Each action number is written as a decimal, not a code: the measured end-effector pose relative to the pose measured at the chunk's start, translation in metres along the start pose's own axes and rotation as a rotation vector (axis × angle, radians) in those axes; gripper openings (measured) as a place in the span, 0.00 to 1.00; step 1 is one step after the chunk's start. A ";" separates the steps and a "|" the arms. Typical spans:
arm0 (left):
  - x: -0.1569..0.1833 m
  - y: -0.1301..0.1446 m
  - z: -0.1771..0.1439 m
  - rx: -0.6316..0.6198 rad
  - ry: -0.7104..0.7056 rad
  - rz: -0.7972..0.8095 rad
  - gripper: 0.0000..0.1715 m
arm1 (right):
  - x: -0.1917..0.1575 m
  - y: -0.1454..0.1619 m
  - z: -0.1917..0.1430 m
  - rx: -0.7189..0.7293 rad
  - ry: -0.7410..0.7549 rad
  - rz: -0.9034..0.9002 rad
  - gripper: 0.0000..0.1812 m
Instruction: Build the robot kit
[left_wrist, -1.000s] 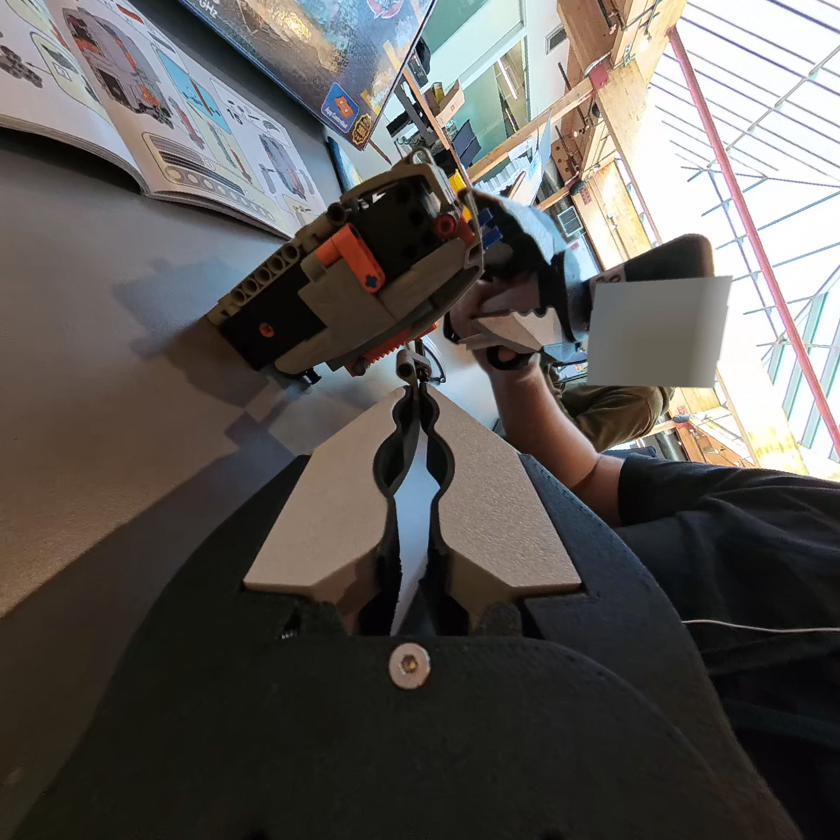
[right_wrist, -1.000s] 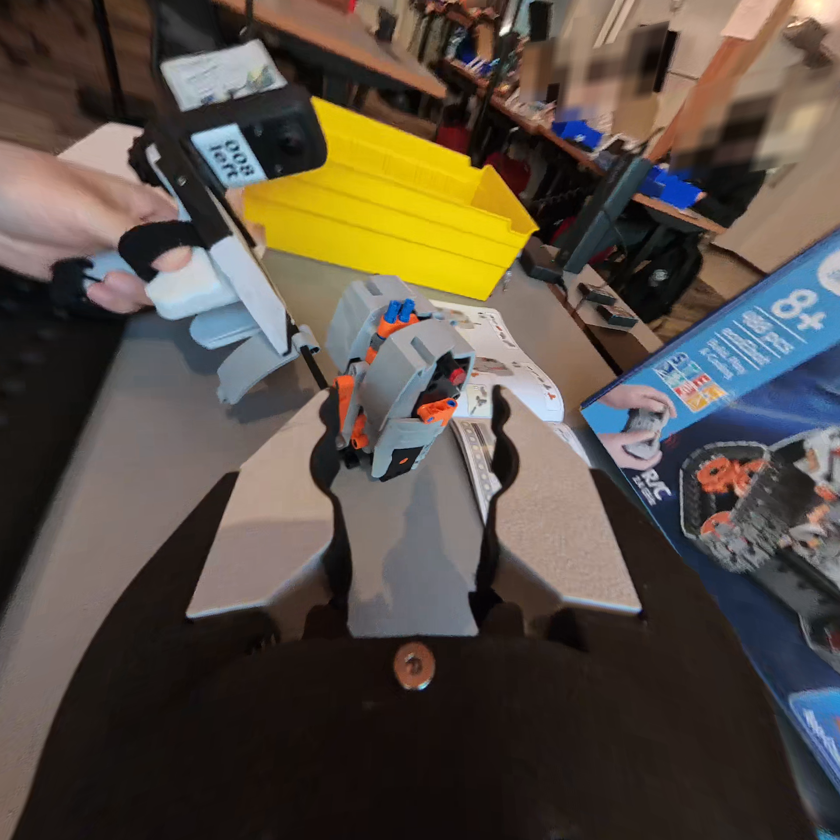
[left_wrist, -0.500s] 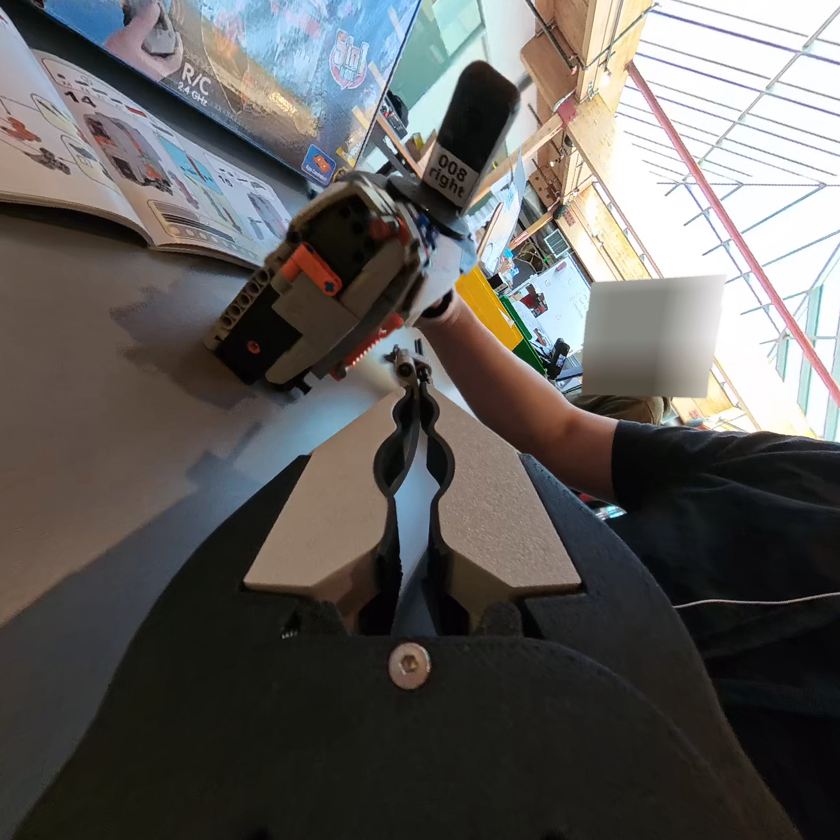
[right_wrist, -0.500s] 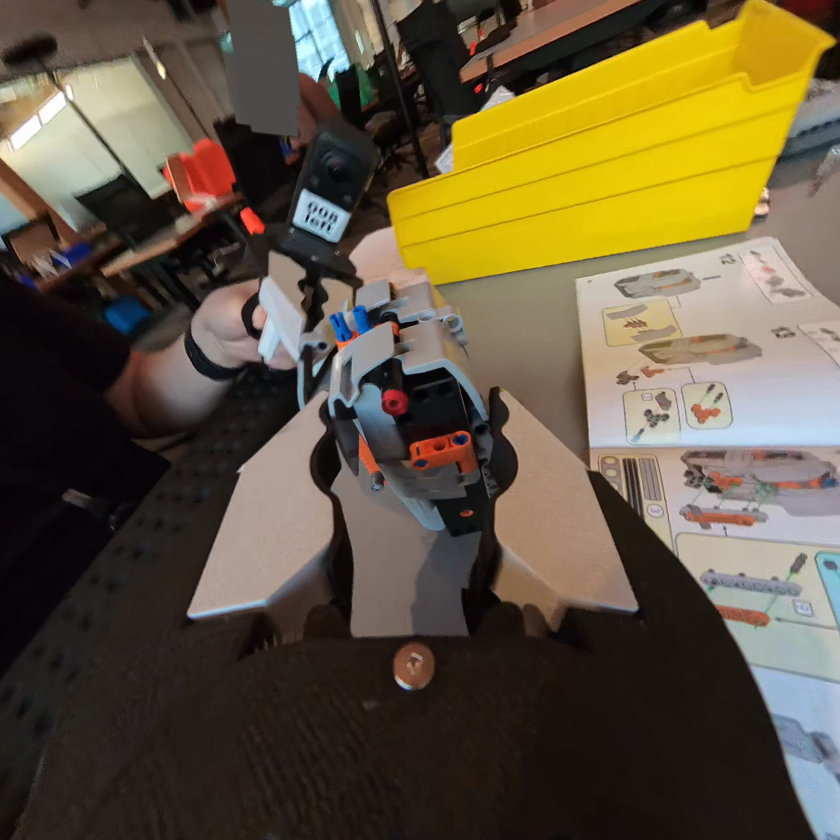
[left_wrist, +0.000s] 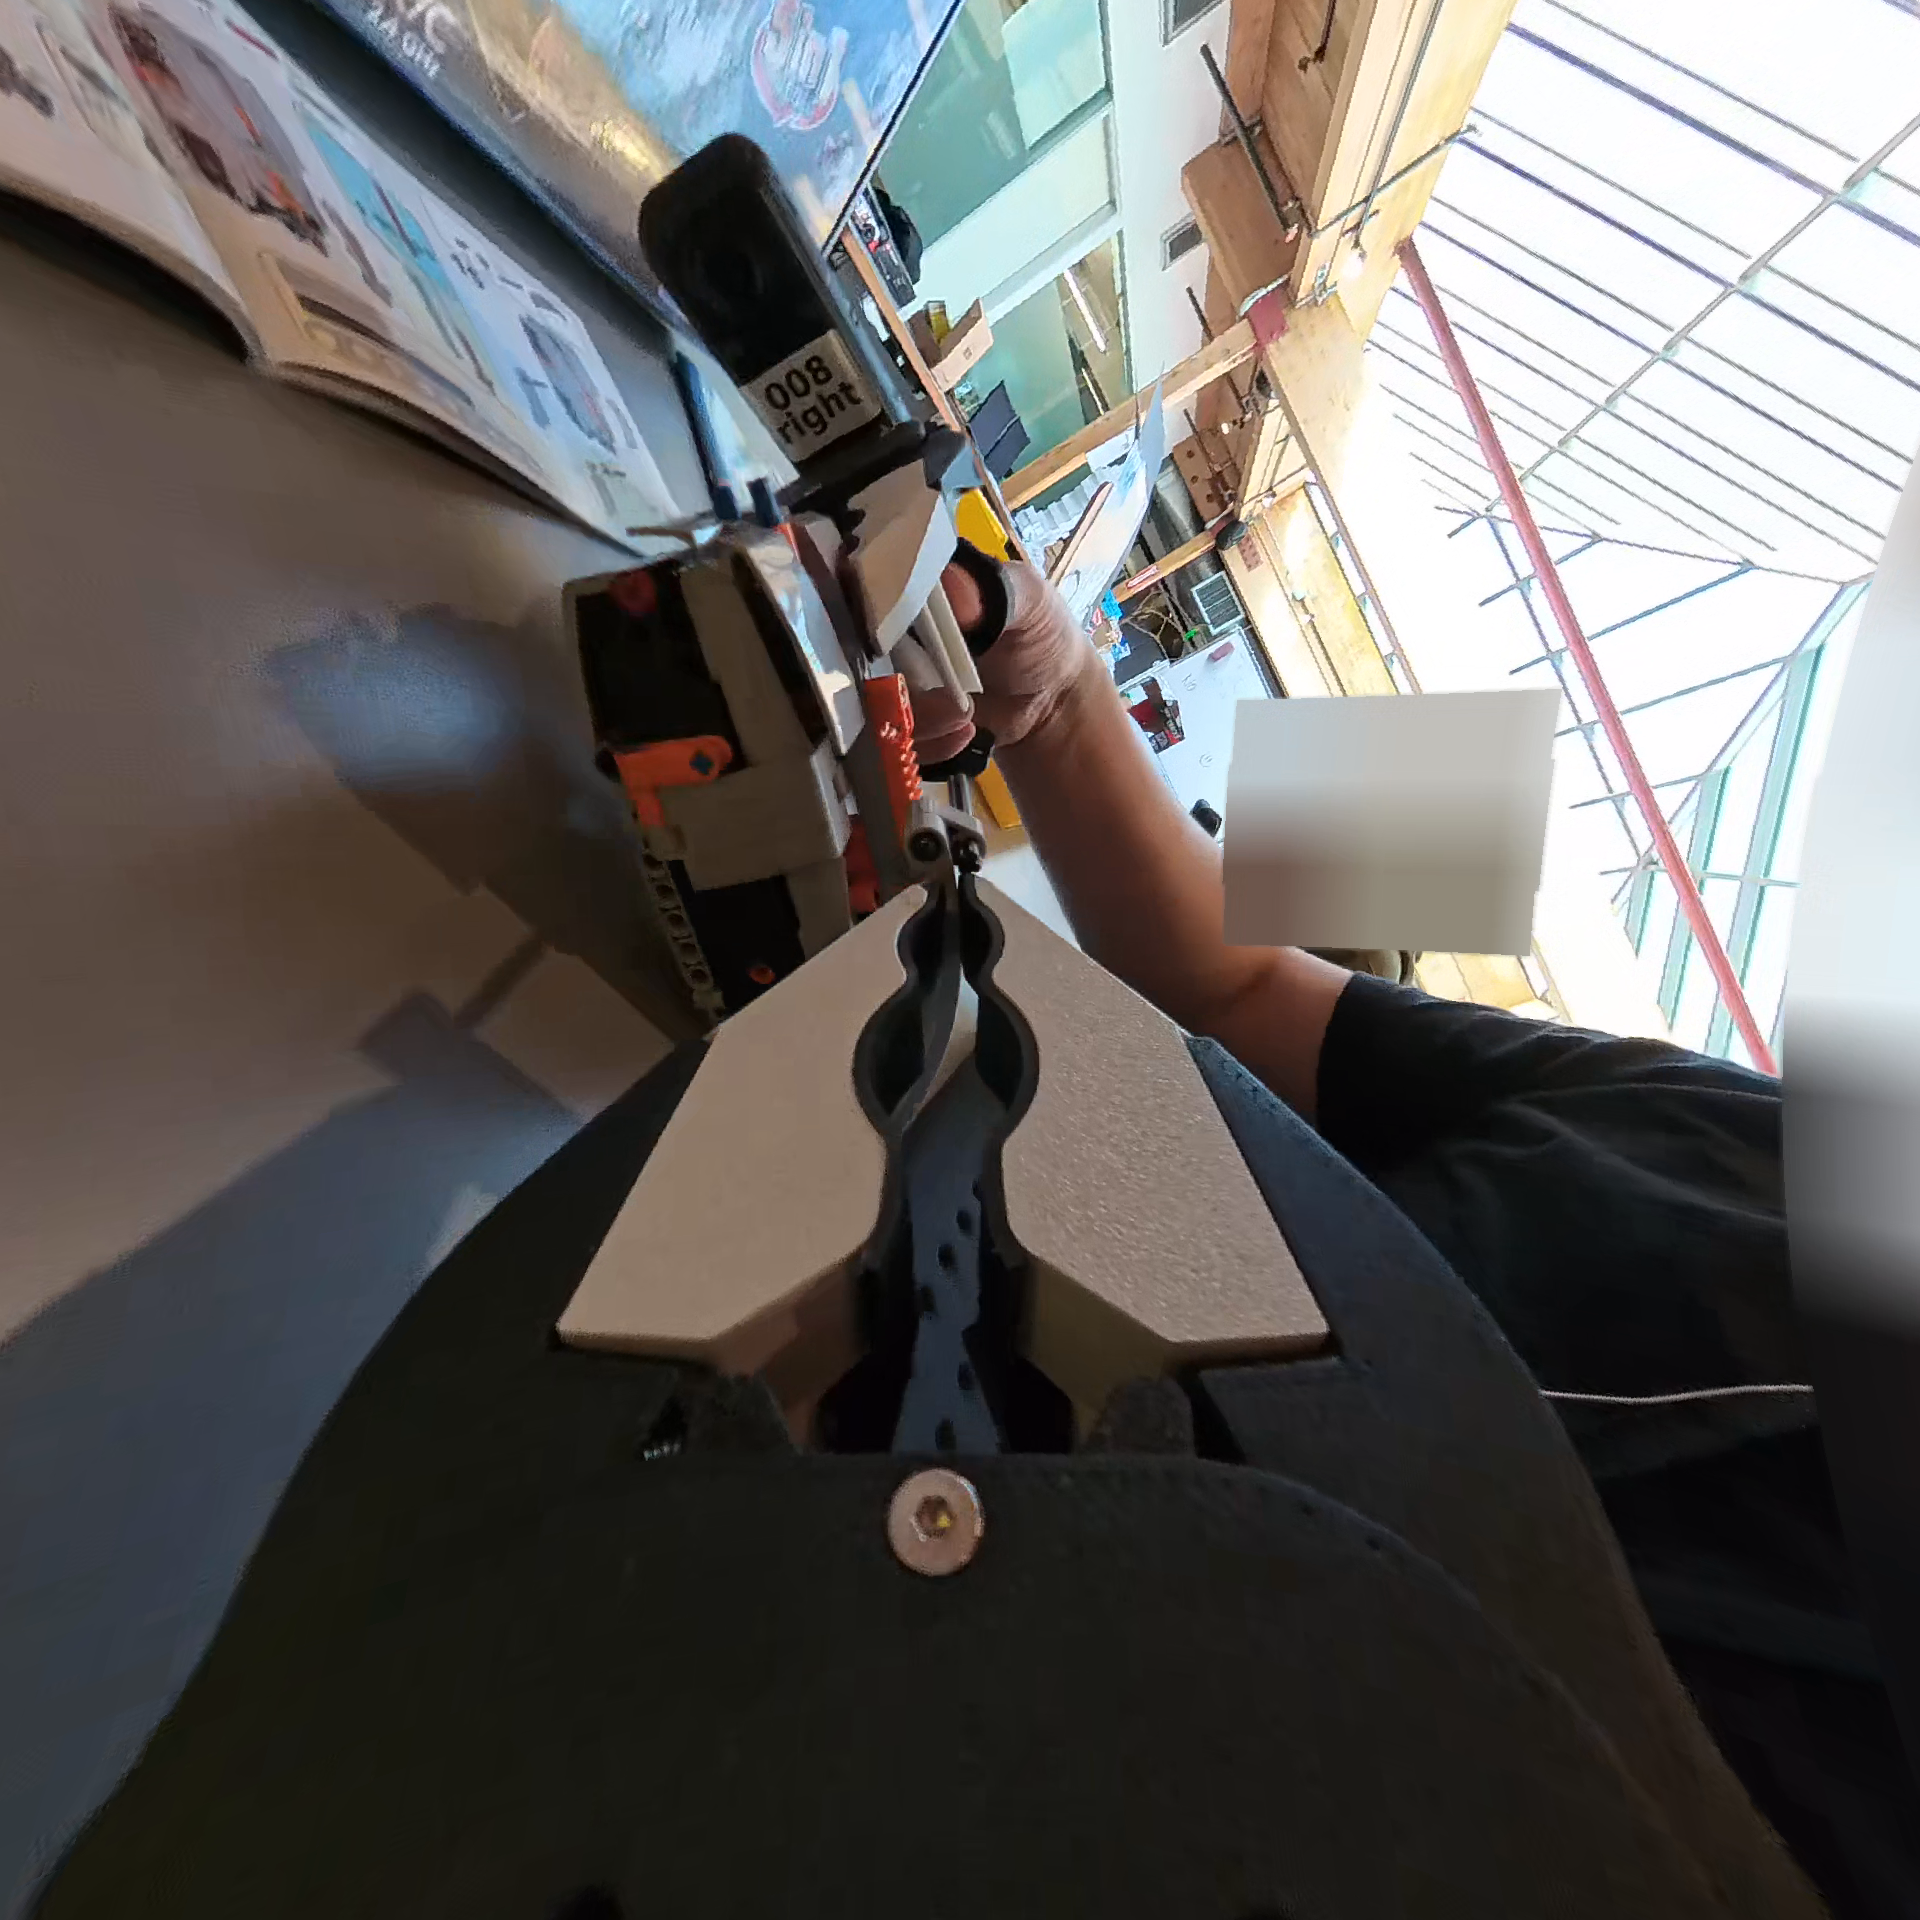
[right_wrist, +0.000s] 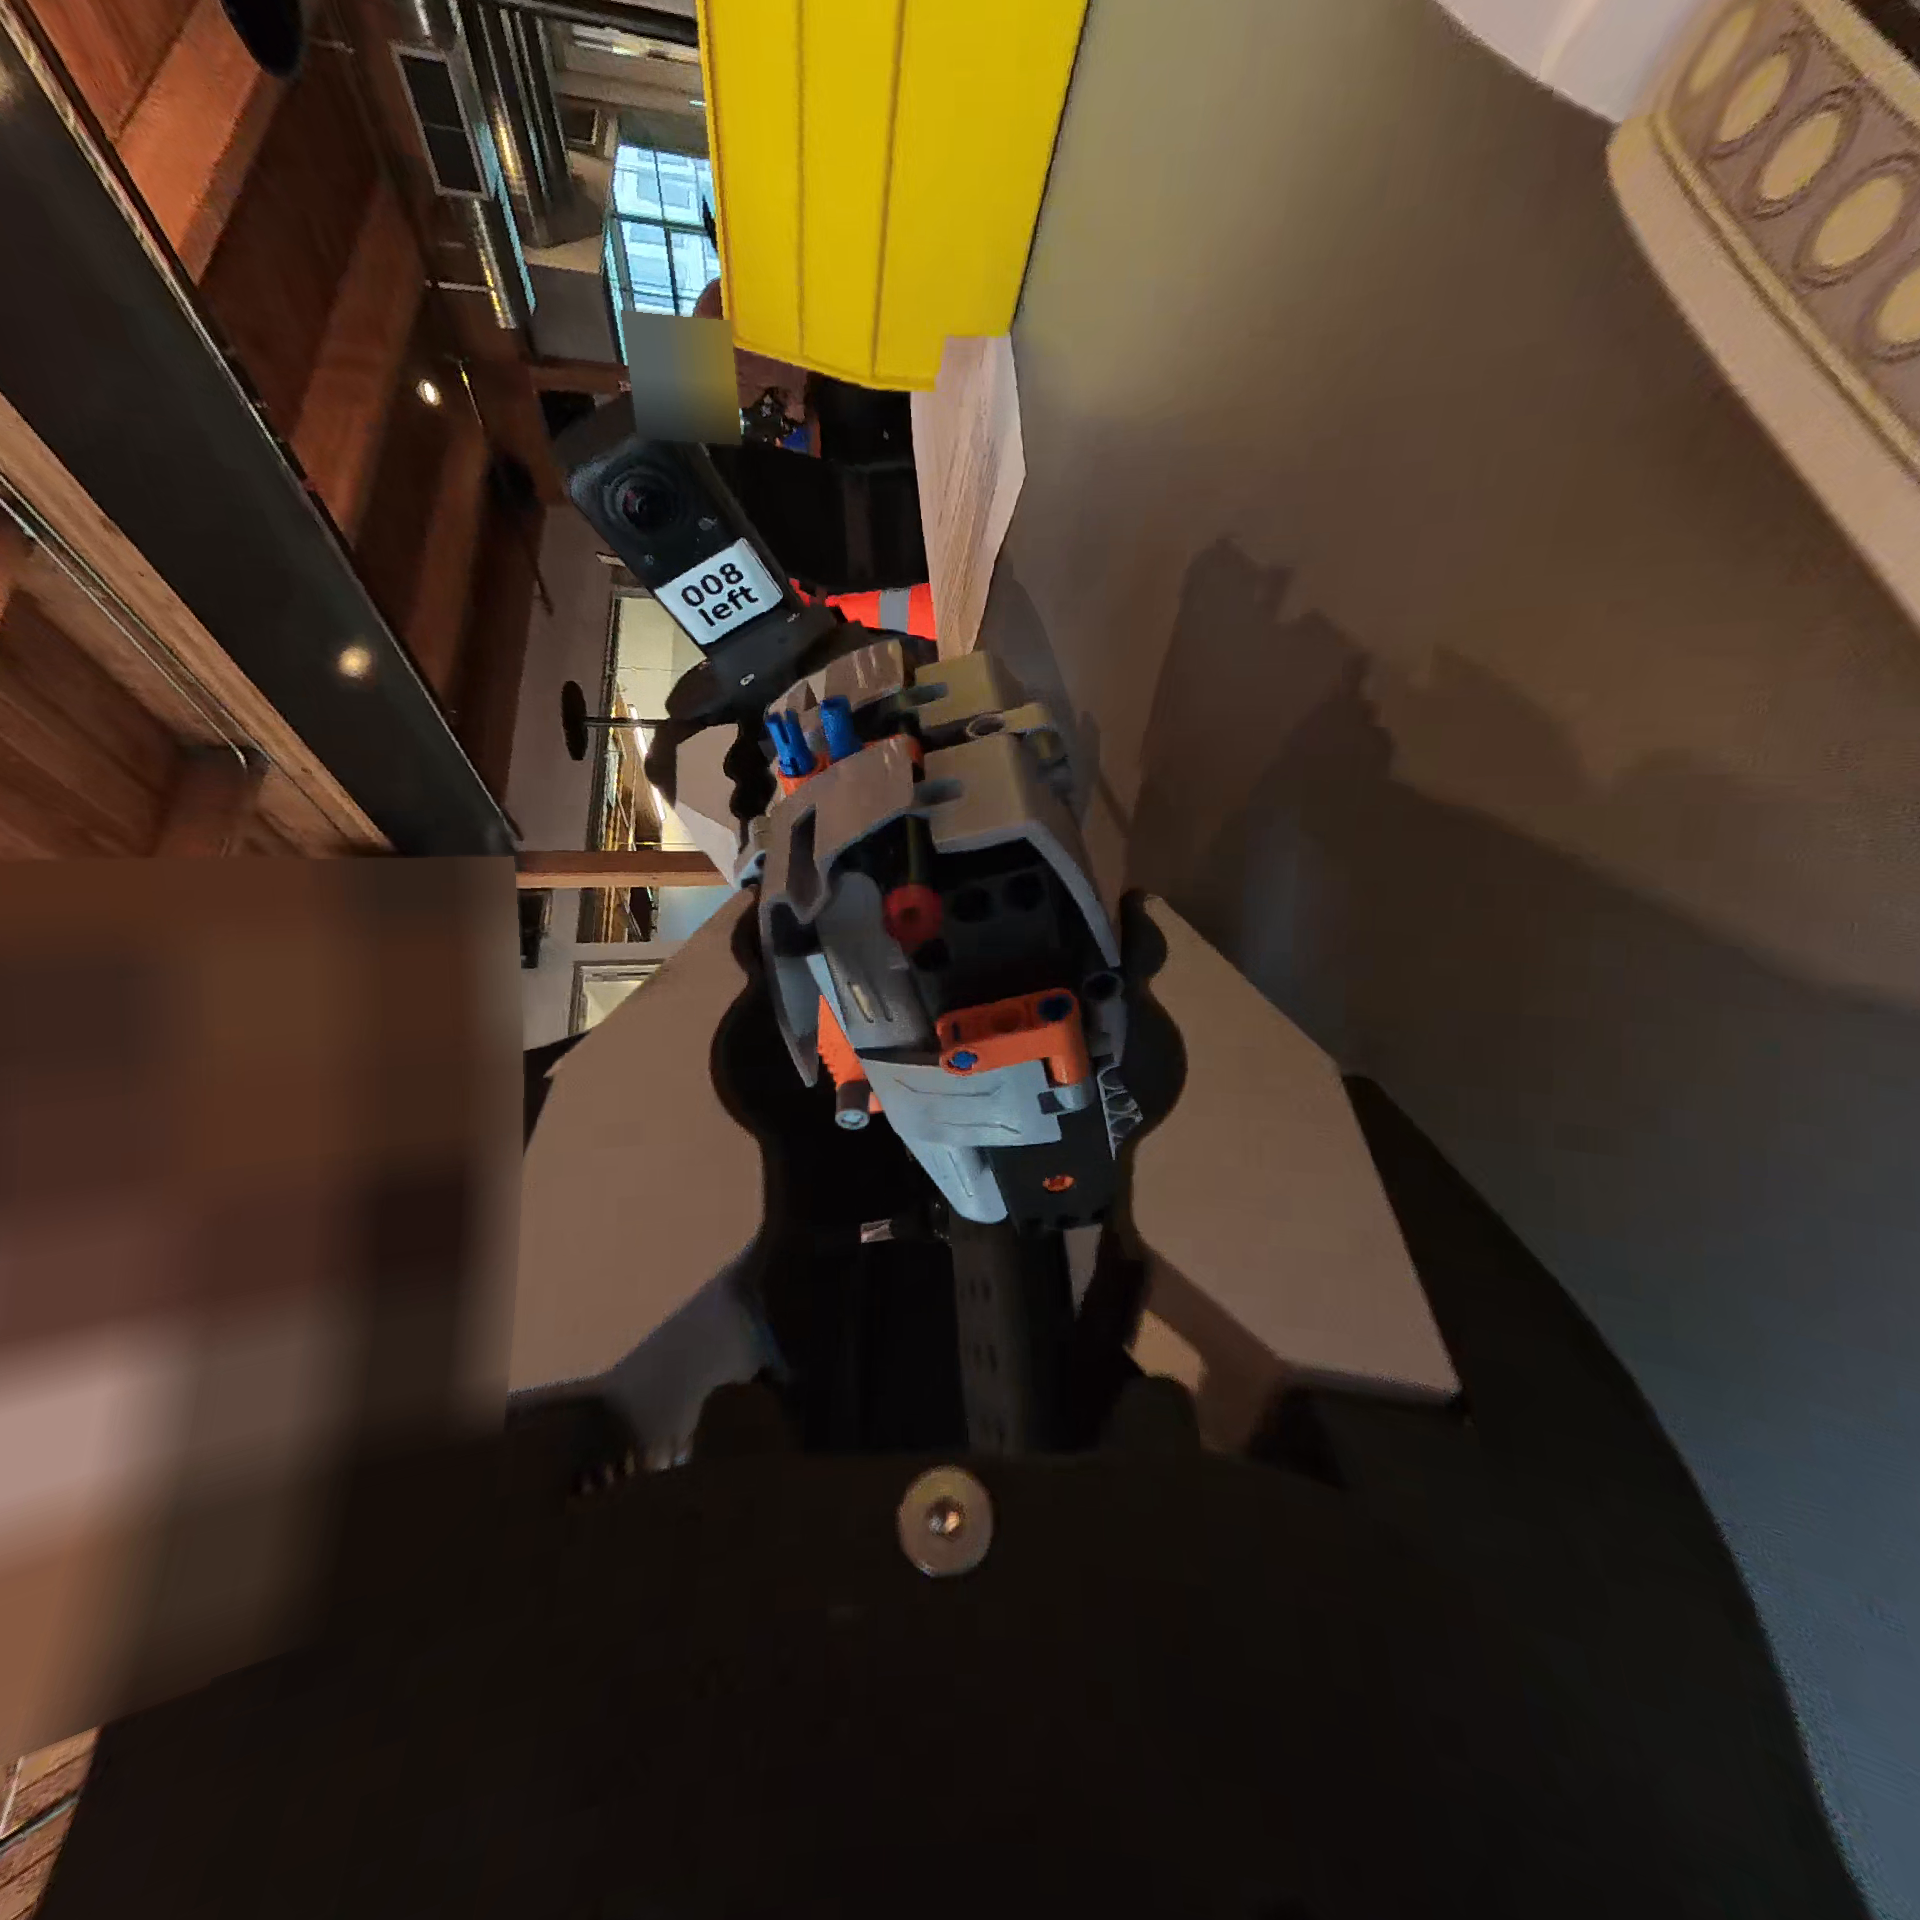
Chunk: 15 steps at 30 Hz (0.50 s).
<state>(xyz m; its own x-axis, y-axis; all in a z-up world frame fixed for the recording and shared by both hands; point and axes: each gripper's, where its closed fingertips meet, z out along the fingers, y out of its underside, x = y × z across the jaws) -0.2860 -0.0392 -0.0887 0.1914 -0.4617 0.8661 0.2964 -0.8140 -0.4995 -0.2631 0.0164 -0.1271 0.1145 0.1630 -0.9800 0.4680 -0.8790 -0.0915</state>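
Two claws meet at one brick model (right_wrist: 940, 997). The right claw (right_wrist: 940, 1039) is clamped on the model, held above the bench (left_wrist: 208, 727). The left claw (left_wrist: 951, 904) is pinched together on a small grey pin (left_wrist: 940, 831) touching the model's edge. A skewed push could pop the pin loose.

1. The right gripper (right_wrist: 935, 997) clasps a grey, black and orange brick model (right_wrist: 935, 977) between its two fingers.
2. The left gripper (right_wrist: 831, 686), with a labelled camera above it, sits just behind the model.
3. A yellow bin (right_wrist: 883, 177) rests on the grey table (right_wrist: 1455, 520).
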 end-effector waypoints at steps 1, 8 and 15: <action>-0.001 0.002 -0.001 -0.001 0.000 -0.020 0.00 | 0.001 -0.001 0.002 0.009 0.013 -0.001 0.36; -0.007 0.001 0.001 0.013 0.029 -0.204 0.00 | 0.022 -0.015 -0.002 0.136 0.139 -0.028 0.34; -0.020 -0.005 0.008 0.058 0.020 -0.262 0.00 | 0.024 -0.007 -0.013 0.137 0.221 -0.102 0.35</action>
<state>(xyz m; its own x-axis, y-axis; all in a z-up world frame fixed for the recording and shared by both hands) -0.2834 -0.0227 -0.1041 0.0830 -0.2452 0.9659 0.3869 -0.8853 -0.2580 -0.2524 0.0323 -0.1473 0.2683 0.3342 -0.9035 0.3658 -0.9030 -0.2253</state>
